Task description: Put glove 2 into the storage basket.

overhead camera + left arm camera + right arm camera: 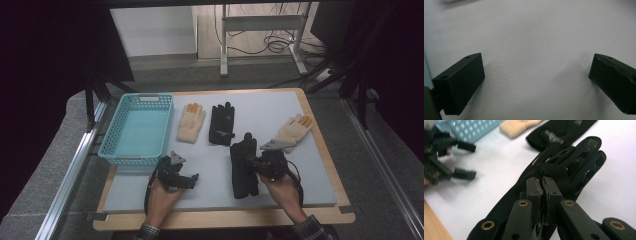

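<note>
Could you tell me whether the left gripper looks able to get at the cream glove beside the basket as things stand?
Probably yes: the left gripper is open and holds nothing, and bare table lies between it and the cream glove.

Teal basket (137,127) at the mat's left — beside it one cream glove (191,122), another cream glove (295,130) far right.

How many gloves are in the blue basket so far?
None yet: the turquoise basket holds nothing. In hand: the right gripper is shut on a black glove near the table's front. The left gripper waits open over bare mat. Likely still to go, if the basket is where they belong: the other black glove and two cream gloves with orange fingertips.
</note>
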Motion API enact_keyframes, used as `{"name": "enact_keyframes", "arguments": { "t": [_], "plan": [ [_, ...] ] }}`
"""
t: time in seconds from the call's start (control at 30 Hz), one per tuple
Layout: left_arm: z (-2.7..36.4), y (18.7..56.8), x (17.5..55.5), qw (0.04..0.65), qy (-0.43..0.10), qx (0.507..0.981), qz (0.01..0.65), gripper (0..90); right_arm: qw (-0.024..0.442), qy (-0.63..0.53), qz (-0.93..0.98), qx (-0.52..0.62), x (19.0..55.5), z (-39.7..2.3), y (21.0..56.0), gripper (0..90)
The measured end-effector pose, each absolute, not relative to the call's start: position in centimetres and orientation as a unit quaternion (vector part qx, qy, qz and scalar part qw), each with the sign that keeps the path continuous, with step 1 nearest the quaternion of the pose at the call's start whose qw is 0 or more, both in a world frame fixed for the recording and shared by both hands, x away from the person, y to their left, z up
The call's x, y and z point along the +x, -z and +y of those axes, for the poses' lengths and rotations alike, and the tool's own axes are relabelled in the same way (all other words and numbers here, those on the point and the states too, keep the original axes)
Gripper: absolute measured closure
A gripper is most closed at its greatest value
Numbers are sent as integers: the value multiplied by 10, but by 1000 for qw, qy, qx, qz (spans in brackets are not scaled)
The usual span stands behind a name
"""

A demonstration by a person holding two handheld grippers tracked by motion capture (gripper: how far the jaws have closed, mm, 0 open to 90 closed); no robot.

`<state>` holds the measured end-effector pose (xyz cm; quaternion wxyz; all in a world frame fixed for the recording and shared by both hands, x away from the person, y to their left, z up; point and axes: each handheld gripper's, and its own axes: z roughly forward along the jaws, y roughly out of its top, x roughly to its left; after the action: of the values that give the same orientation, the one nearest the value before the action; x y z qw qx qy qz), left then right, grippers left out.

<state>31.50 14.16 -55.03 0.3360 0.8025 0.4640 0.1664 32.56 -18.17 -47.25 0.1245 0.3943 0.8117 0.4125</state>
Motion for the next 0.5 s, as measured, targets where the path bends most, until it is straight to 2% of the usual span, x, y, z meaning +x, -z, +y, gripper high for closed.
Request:
{"name": "enact_keyframes", "arguments": {
  "t": [0.07,0.17,0.2,0.23,0.33,0.5],
  "plan": [
    [142,550,315,336,-167,802,464,7,114,-410,815,394,322,-181,484,831],
    [142,550,315,334,-166,804,462,7,97,-410,821,386,320,-182,495,778],
    [142,550,315,334,-166,804,463,7,104,-418,816,385,321,-187,494,670],
    [142,550,315,334,-166,804,463,7,104,-418,816,385,321,-187,494,670],
    [142,550,315,334,-166,804,463,7,122,-425,805,396,334,-199,482,538],
    [142,550,315,336,-166,803,464,7,123,-425,807,392,351,-202,476,468]
  ]
}}
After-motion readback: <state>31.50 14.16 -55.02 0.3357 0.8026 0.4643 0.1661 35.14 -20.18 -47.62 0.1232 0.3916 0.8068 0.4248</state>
